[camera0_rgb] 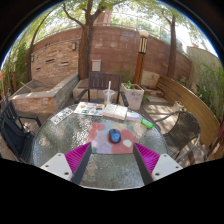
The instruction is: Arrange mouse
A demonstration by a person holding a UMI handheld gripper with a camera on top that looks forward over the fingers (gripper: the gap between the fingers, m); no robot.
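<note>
Glass-topped patio table (60, 140) lay under my gripper (112, 156), its magenta pads (77, 157) spread apart and grasping nothing. The mouse (128, 144) sat on a colourful mat (108, 137) just ahead, between the fingers.

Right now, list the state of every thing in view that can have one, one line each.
gripper: open, fingers spread, holding nothing.
mouse: resting on the mat, just ahead of the fingers, untouched.
mat: lying flat on the glass table.
paper: lying flat beyond the mat.
chair: upright, at the table's far side.
</note>
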